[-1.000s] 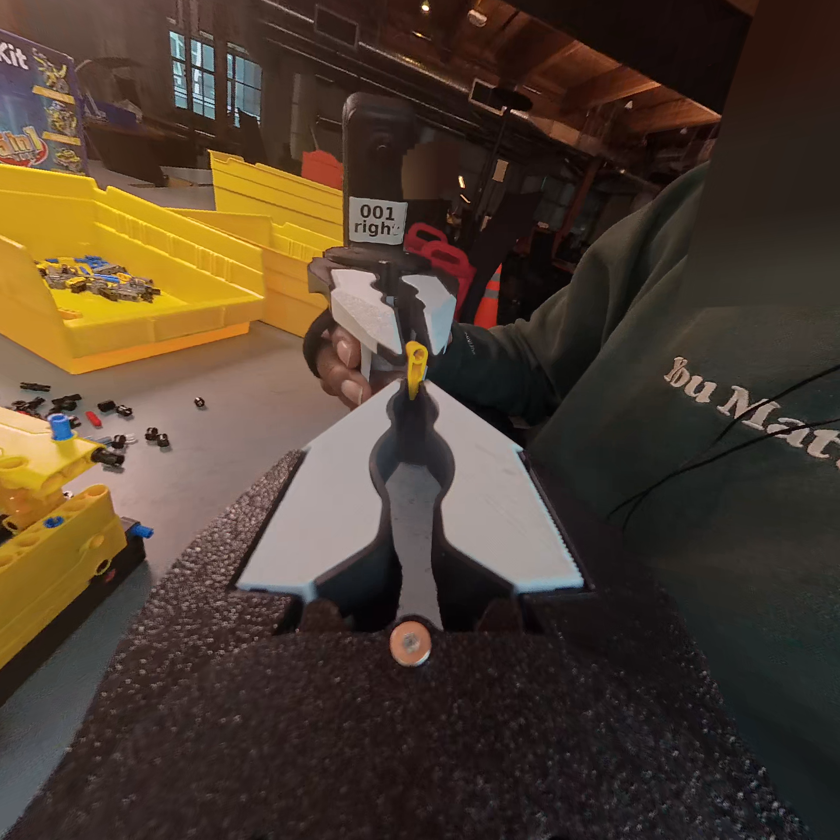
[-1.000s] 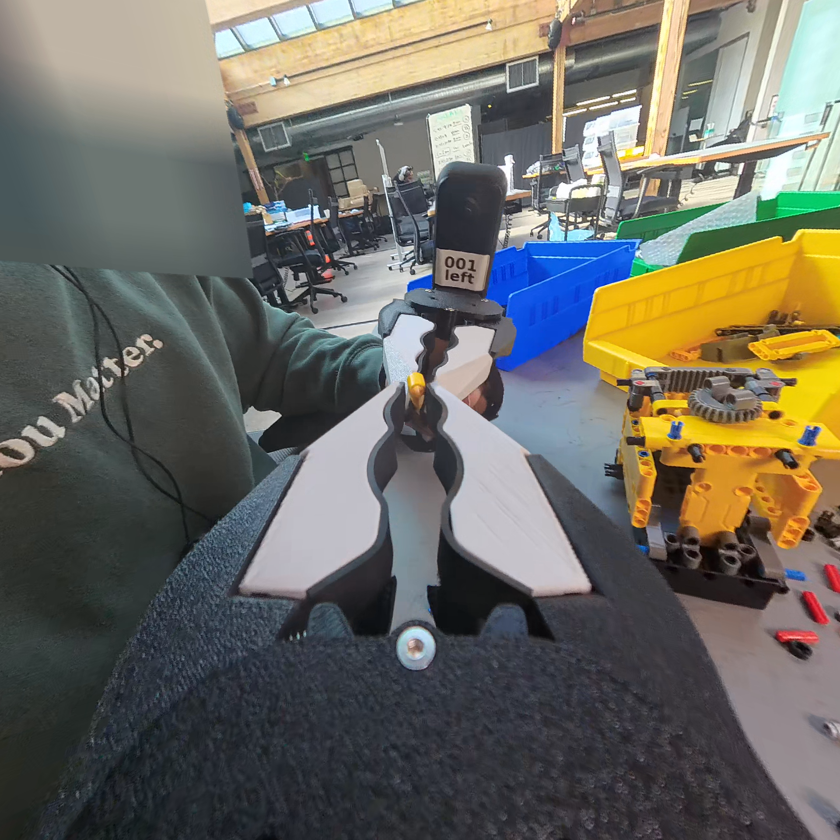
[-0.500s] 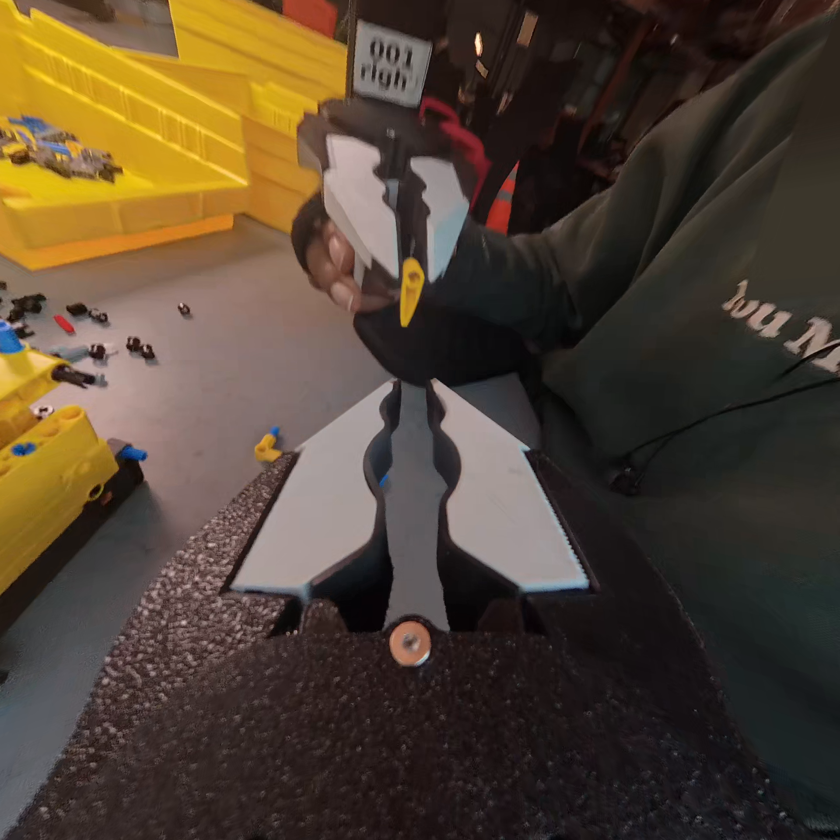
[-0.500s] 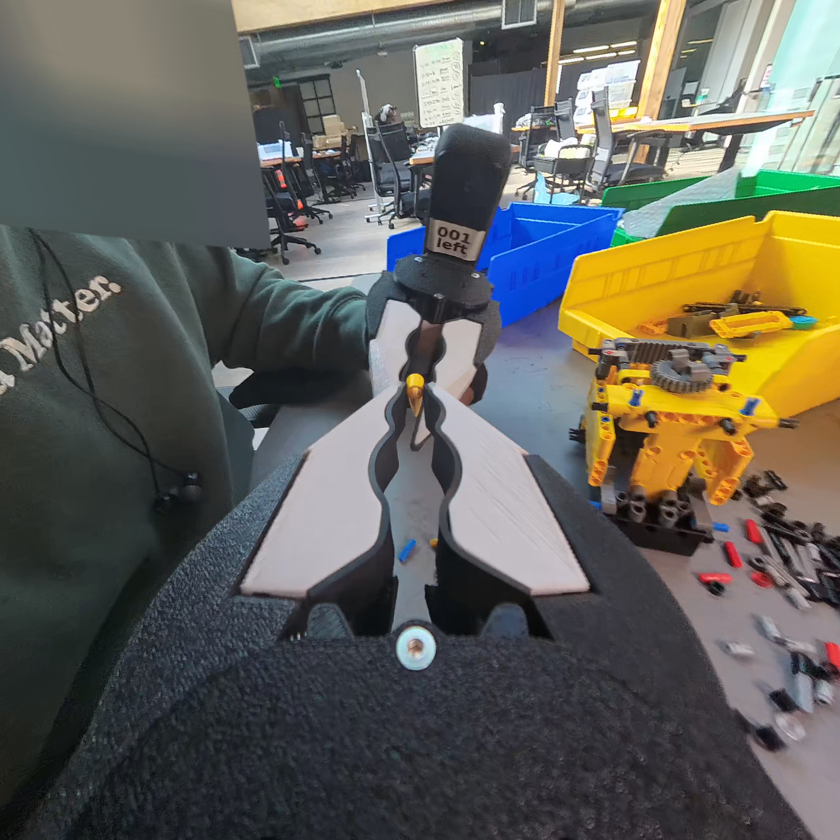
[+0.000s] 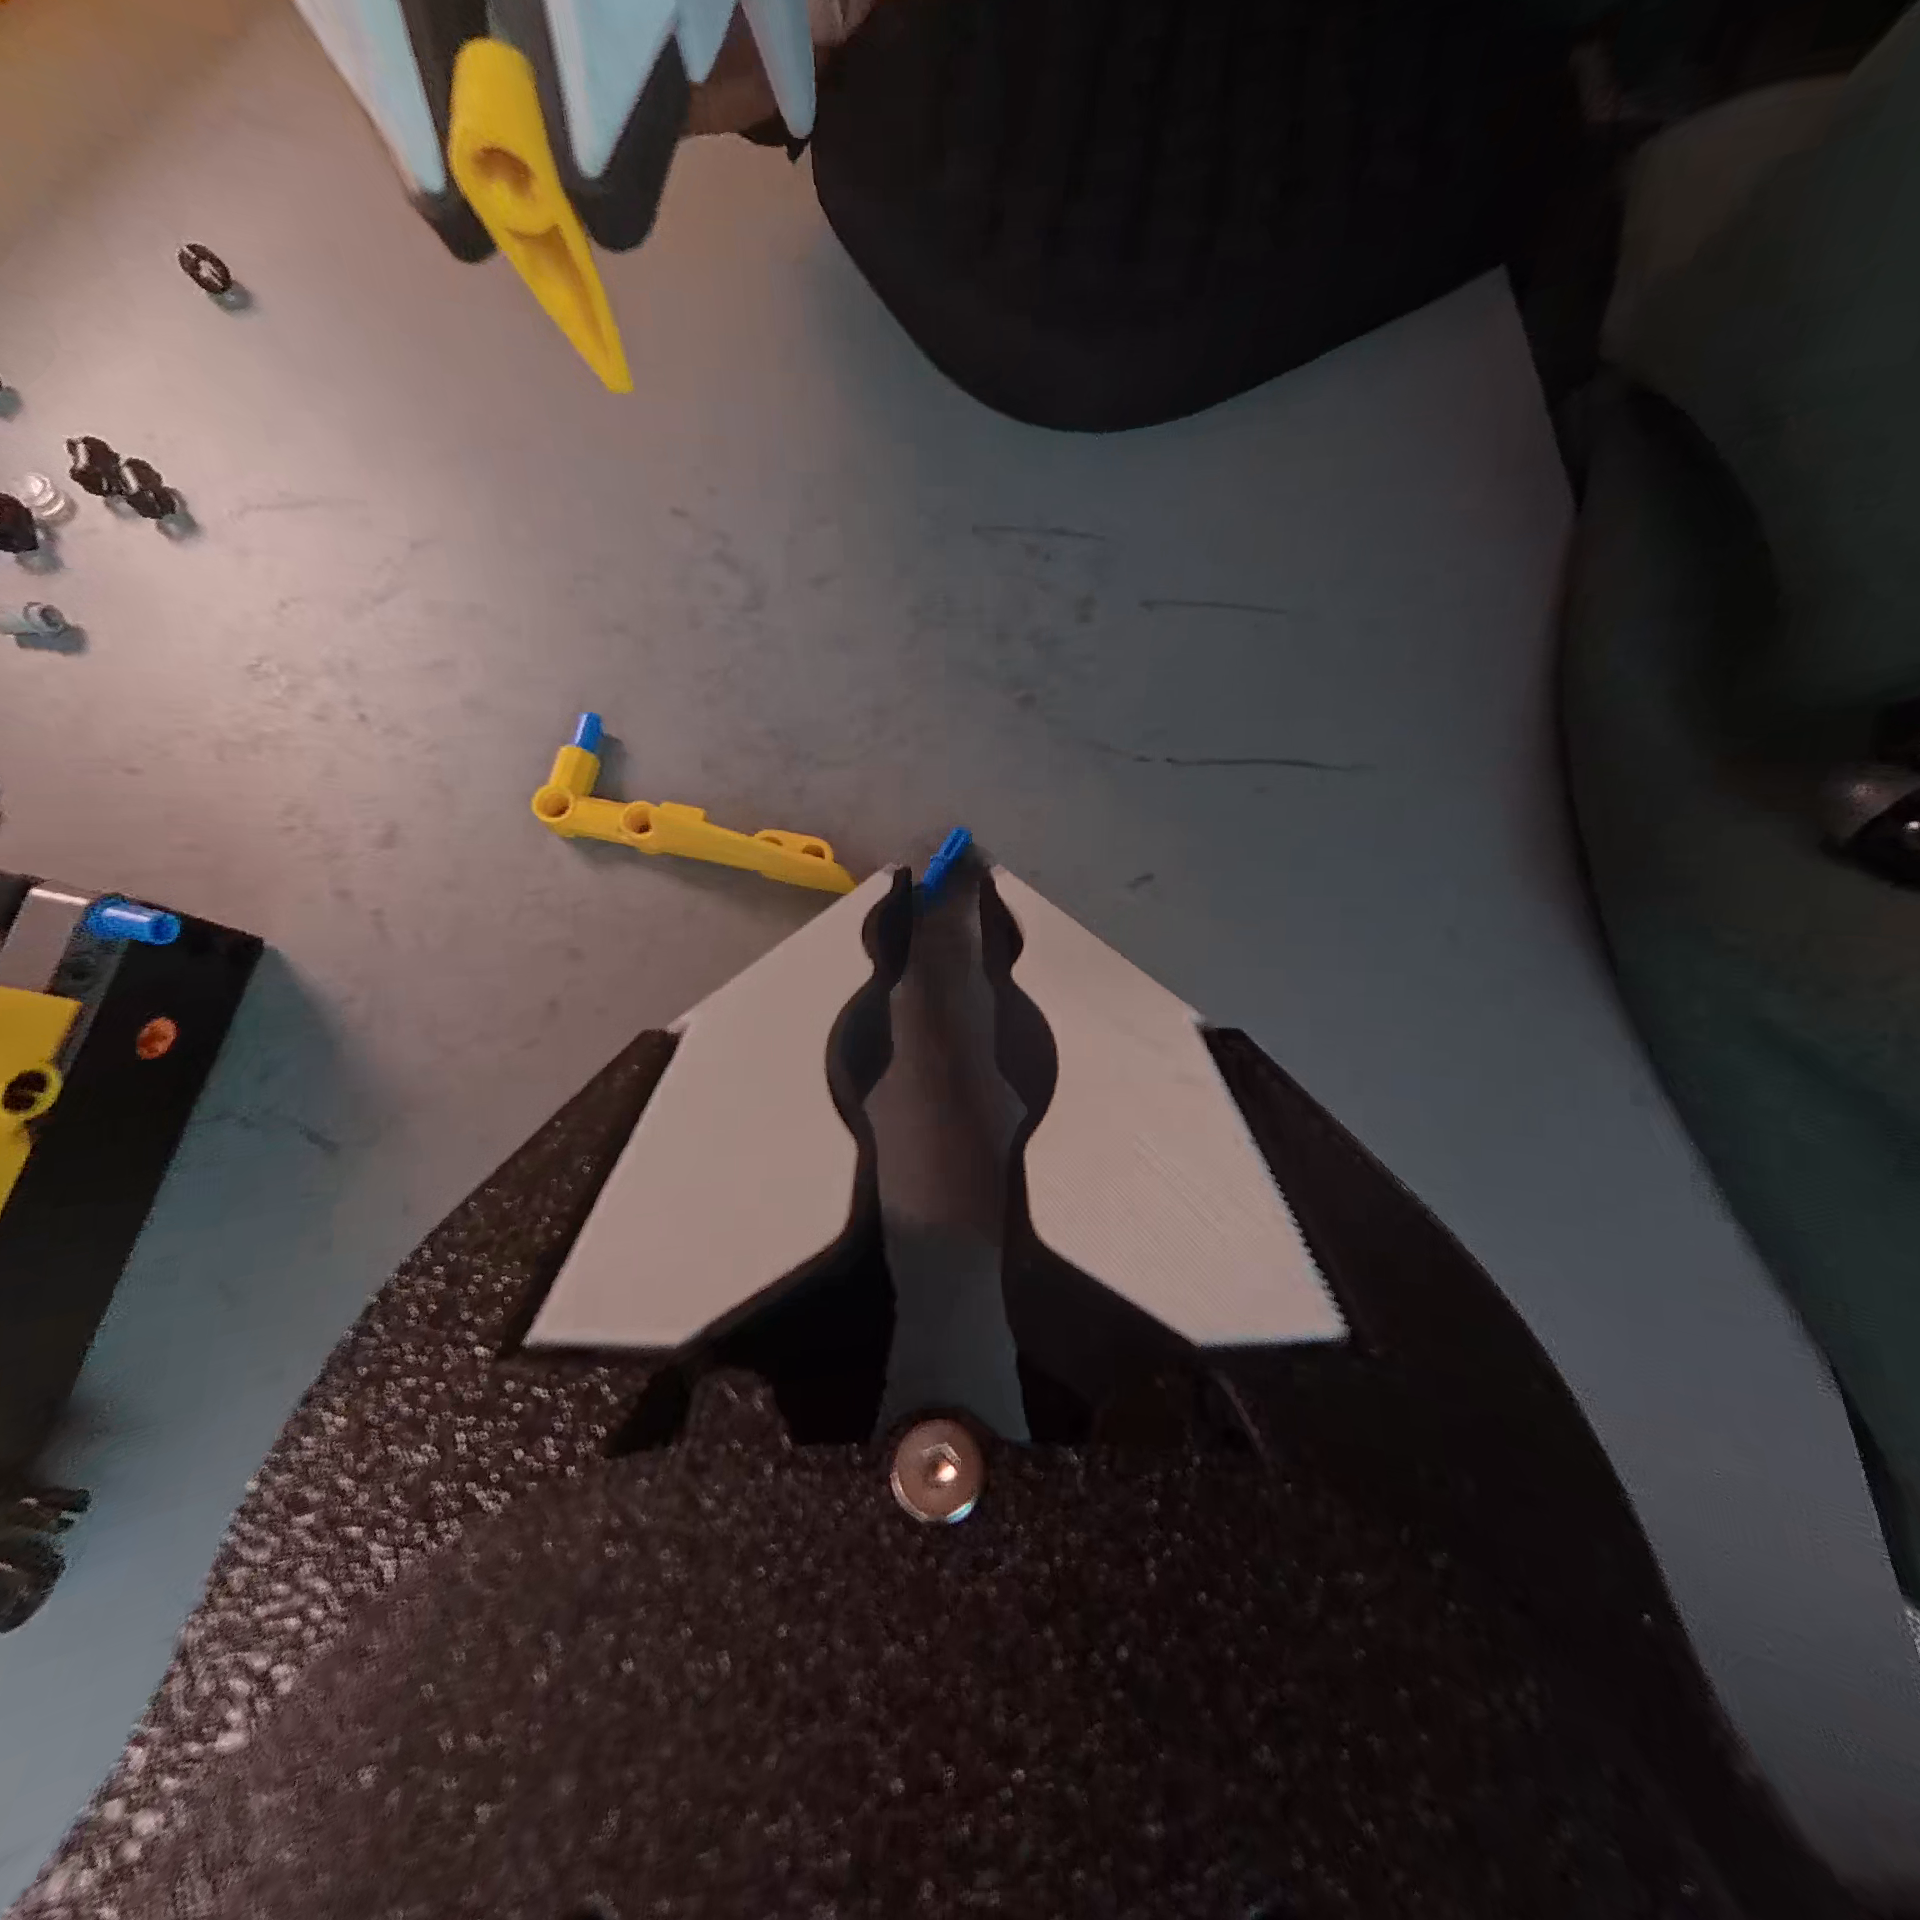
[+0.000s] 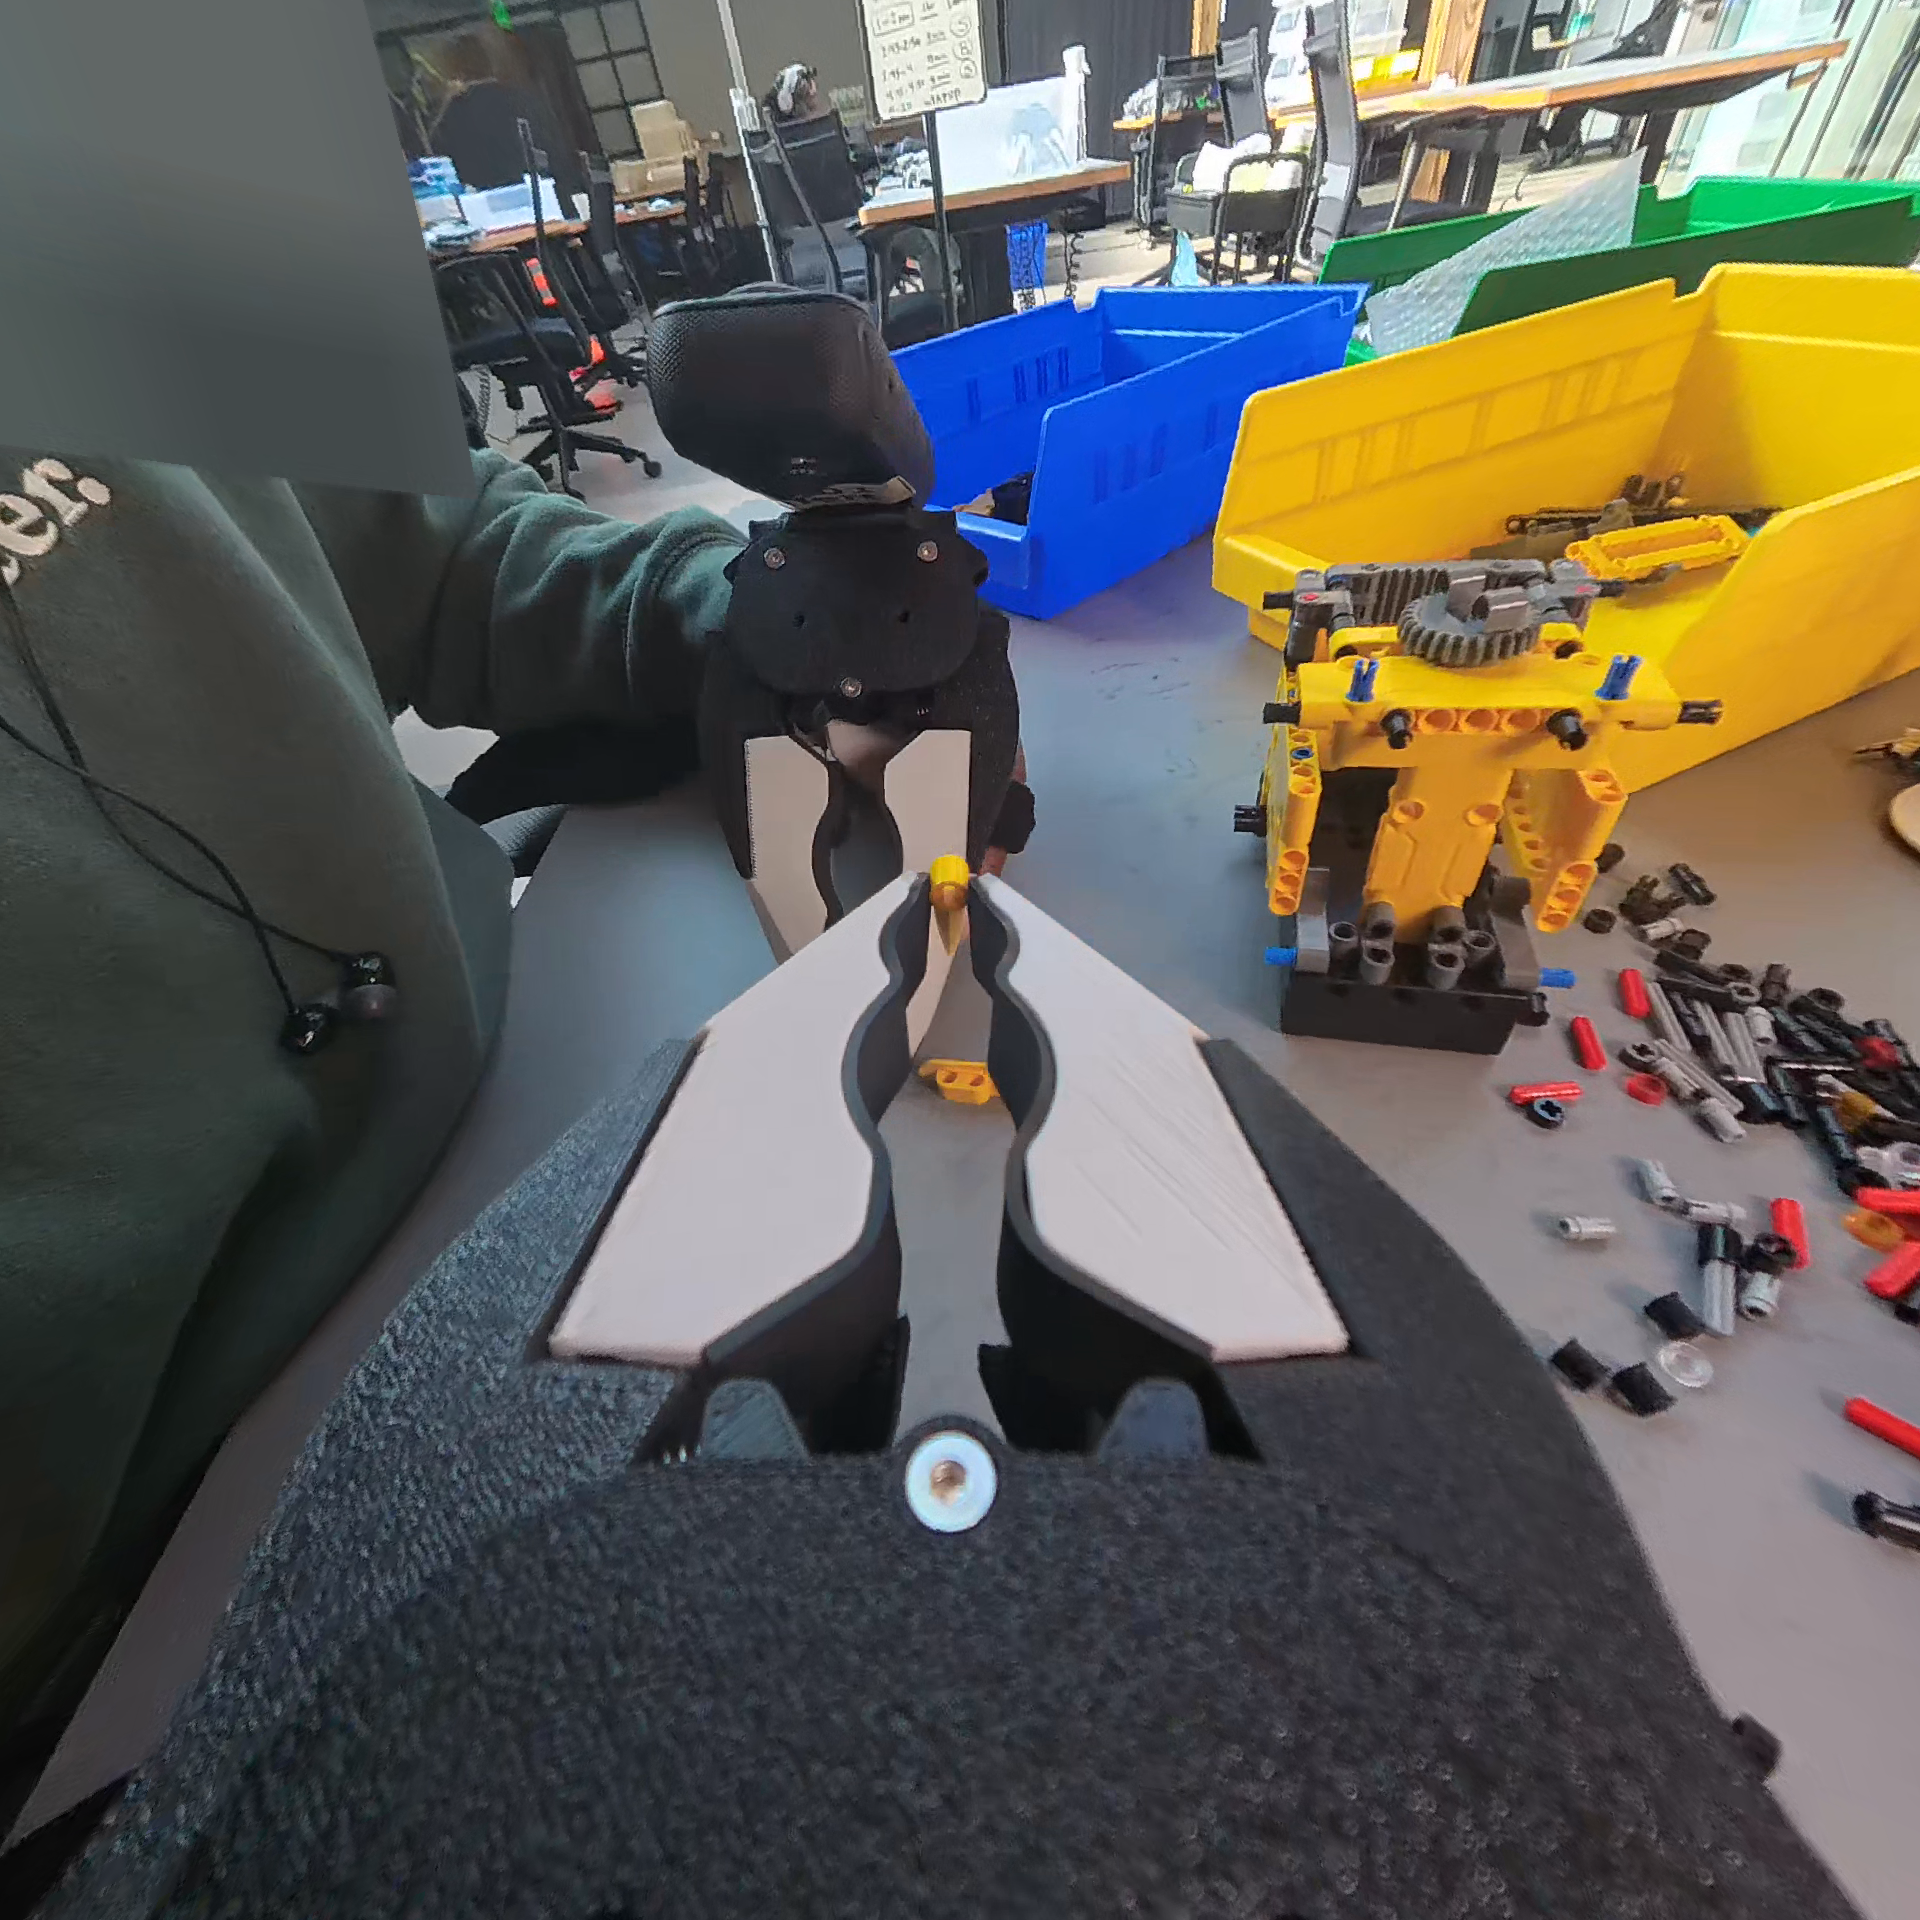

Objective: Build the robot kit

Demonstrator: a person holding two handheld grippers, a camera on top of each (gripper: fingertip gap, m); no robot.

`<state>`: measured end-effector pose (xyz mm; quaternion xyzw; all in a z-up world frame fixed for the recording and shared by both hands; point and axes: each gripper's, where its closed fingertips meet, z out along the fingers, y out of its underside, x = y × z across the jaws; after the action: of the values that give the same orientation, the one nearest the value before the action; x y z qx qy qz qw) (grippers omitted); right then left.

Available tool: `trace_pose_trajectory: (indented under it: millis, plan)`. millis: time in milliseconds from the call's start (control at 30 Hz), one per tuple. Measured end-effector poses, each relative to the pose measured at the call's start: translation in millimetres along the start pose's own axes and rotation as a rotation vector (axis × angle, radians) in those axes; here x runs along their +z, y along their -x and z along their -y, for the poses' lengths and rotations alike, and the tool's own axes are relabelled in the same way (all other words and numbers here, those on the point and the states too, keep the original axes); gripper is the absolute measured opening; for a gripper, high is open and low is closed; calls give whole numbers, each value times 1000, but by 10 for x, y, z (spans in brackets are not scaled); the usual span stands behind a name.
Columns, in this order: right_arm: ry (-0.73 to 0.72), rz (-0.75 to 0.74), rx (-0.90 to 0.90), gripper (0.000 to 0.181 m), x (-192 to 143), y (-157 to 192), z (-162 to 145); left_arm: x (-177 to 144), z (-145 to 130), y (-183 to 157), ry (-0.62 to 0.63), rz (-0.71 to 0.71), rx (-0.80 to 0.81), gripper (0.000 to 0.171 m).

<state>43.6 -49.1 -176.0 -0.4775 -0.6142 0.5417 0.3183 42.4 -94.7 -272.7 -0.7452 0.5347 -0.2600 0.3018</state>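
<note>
A: How does the left gripper (image 5: 940,899) stand?

B: It points steeply down at the grey table top (image 5: 1143,644); its pale fingers are narrowly apart, clamped on nothing. A short blue plastic pin (image 5: 948,854) lies right at the opening between the tips, its long axis slanting up and to the right in the left wrist view; whether a tip touches it cannot be told.

A: And just beyond?

B: A yellow angled plastic beam (image 5: 675,821) lies flat on the table to the left of those tips, with a second blue pin in its bent end; its long arm runs towards the left-hand fingertip and ends just beside it.

A: The right gripper (image 6: 948,883)?

B: It is closed on a small yellow pointed plastic piece (image 6: 948,906), with the point hanging down; it is held above the table and well apart from the blue pin, so the left gripper is by far the nearer.

A: Farther off?

B: To the right stands a yellow and black brick-built model (image 6: 1444,748) among scattered loose red, black and grey pieces (image 6: 1714,1091); behind it are a yellow plastic bin (image 6: 1455,436) and a blue plastic bin (image 6: 1091,416).
</note>
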Motion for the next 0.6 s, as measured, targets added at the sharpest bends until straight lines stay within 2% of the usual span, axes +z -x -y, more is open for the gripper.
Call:
trace_pose_trajectory:
  millis: [167, 267, 433, 500, 600]
  plan:
    - [0, 22, 5, 6, 1, 24, -55, 26, -3, 27, 14, 20, 20, 5]
    - [-4, 39, 15, 6, -1, 48, -46, 13, 15, 55, 1, 21, -34, 3]
    - [17, 48, 23, 6, 34, 68, -69, -413, 465, 98, -327, -84, -194, 3]
    - [6, 70, 37, 6, 59, 92, -41, -547, 584, 124, -407, -90, -219, 3]
    - [-2, 105, 39, 6, 117, 149, -22, -618, 645, 127, -458, -104, -248, 3]
